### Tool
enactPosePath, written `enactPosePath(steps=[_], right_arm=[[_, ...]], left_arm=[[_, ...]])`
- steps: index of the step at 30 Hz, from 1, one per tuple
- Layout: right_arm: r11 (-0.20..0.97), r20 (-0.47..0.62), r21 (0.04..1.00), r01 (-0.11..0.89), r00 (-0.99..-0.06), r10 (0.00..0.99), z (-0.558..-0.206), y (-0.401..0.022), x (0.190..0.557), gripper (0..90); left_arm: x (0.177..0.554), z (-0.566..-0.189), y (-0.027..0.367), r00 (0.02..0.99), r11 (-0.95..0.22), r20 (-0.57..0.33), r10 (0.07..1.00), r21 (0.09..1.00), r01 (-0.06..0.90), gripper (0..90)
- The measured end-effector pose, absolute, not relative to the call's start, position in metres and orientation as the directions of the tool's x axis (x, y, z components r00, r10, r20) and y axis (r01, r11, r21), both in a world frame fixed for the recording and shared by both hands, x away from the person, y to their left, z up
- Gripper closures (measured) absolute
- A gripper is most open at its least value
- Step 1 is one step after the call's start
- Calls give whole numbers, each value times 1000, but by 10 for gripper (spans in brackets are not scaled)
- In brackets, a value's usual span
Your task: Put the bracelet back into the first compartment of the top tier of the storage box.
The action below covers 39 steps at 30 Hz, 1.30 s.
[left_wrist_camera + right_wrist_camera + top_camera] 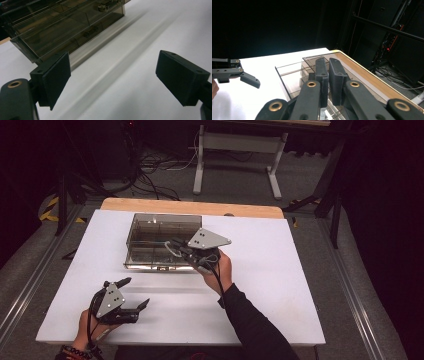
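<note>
The clear compartment box (pixel 161 241) sits near the tabletop's (pixel 280 285) far edge. Right gripper (pixel 175 247) hovers over the box's near right corner, fingers together, empty. Left gripper (pixel 136 293) rests near the front-left corner, fingers apart.

white table (pixel 280 285), floor cables (pixel 150 170), desk legs (pixel 272 175)

From above, the right gripper (pixel 172 246) covers the near right corner of the smoky clear box (pixel 150 237), so we cannot make out its fingertips or what the compartments hold. In the left gripper view the box (pixel 62 27) runs off the top edge, a small metal fitting (pixel 106 6) inside blurred. The person's left hand (pixel 87 332) is cut off at the frame's bottom.
</note>
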State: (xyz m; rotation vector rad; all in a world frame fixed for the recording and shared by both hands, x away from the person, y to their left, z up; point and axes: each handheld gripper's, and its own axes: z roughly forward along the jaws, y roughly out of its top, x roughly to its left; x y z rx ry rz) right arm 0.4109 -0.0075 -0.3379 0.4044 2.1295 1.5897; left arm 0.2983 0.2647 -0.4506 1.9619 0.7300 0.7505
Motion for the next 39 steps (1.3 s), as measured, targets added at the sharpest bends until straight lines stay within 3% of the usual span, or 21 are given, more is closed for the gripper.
enactPosePath(steps=[39], right_arm=[[340, -175, 940, -22, -886, 428, -351, 75, 416, 867]], left_arm=[[298, -449, 266, 657, -411, 194, 728, 891, 193, 141]])
